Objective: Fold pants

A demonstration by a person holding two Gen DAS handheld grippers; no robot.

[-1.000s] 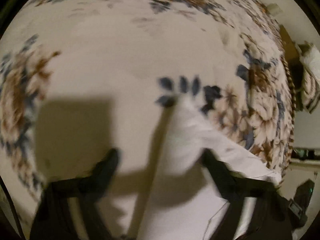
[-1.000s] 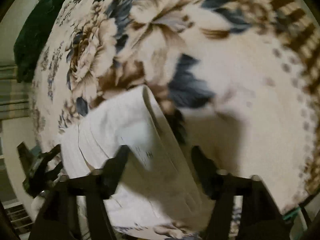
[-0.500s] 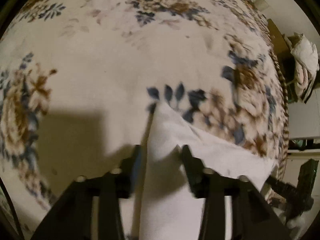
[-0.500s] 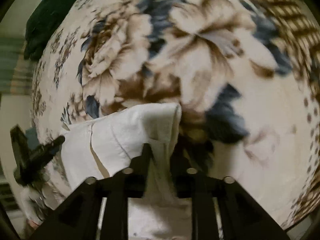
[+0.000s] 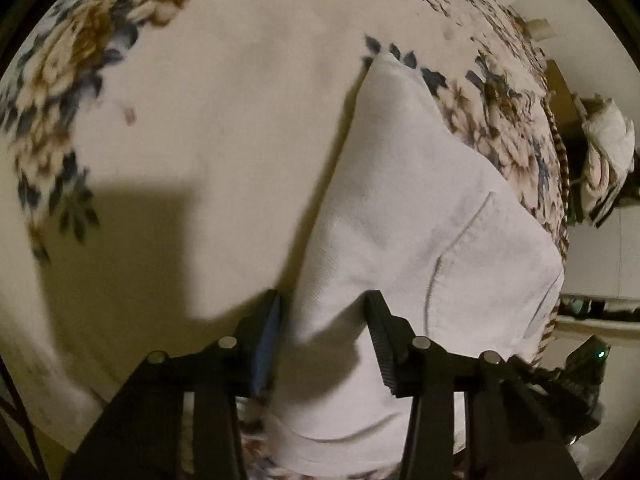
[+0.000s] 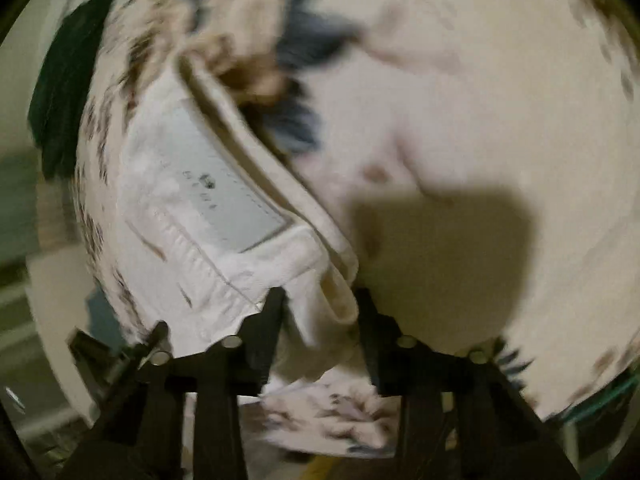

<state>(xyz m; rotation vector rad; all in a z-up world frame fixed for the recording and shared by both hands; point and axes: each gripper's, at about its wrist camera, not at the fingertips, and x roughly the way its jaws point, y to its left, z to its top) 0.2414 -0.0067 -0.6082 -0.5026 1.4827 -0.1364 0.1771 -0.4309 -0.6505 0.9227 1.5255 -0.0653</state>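
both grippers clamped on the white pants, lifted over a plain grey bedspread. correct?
Not quite: the bedspread is not plain grey. It is cream with blue and brown flowers, as the left wrist view shows clearly. The rest holds: the left gripper and the right gripper each have the white pants between their fingers.

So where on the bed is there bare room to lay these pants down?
Left wrist view: open floral blanket lies left of the white pants, bordered by the flower print at far left. Right wrist view: bare blanket right of the pants. Crowded: between the left claw and right claw, where fabric bunches, and toward the bed edge.
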